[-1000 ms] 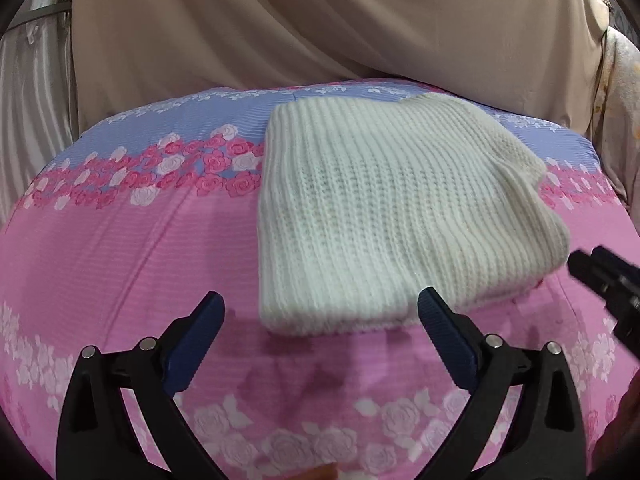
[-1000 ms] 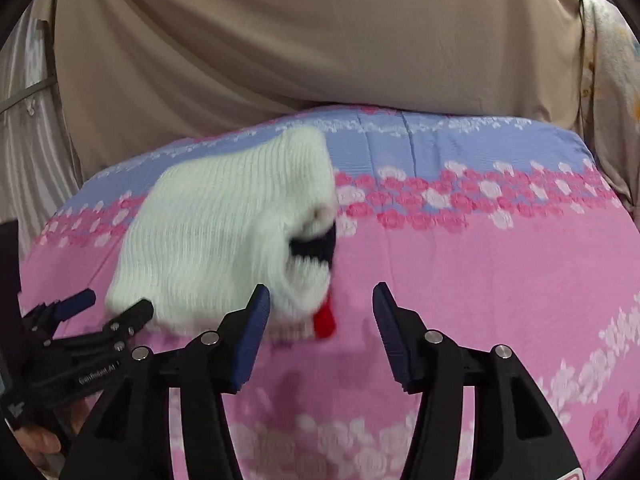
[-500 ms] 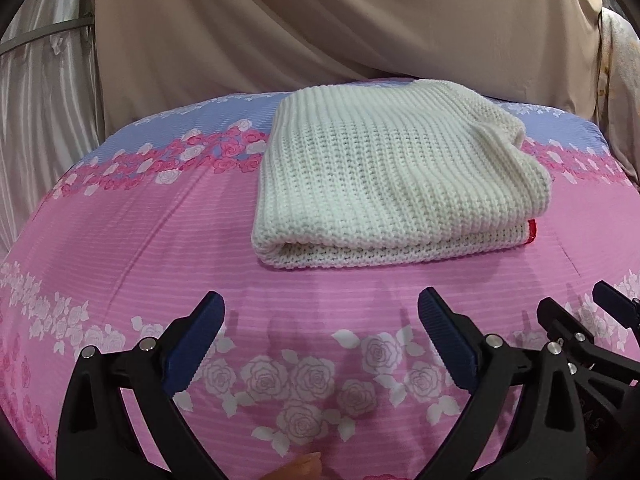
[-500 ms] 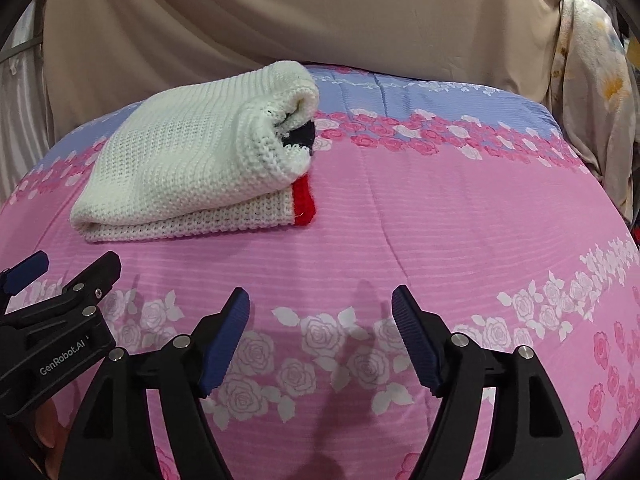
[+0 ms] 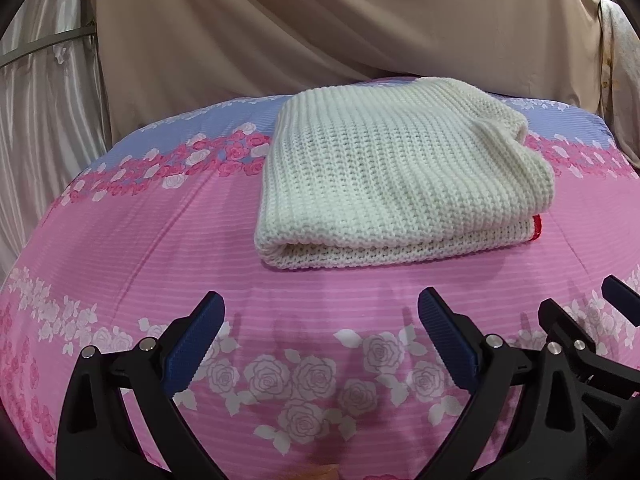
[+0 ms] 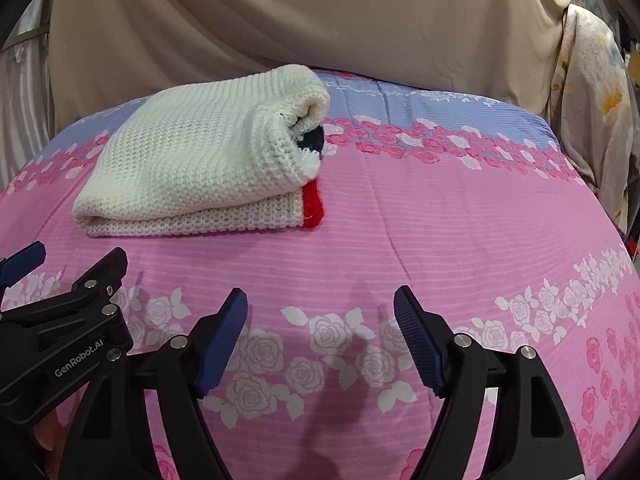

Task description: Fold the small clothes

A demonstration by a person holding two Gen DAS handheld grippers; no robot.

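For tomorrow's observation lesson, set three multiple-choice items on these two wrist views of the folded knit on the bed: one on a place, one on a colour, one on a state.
1. Where does the white knit garment lie?
A. On the flowered bedspread
B. Between the left gripper's fingers
C. Hung on the beige curtain

2. What colour is the trim at the corner of its bottom layer?
A. Green
B. Red
C. Yellow

3. How is the right gripper?
A. Shut on the garment
B. Shut on the bedspread
C. Open, holding nothing

Key: 1 A, the garment rests folded on the bedspread, apart from both grippers. 2 B, a red strip shows at the corner in both views. 3 C, its blue pads stand apart with only bedspread seen between them; the left gripper is open likewise.
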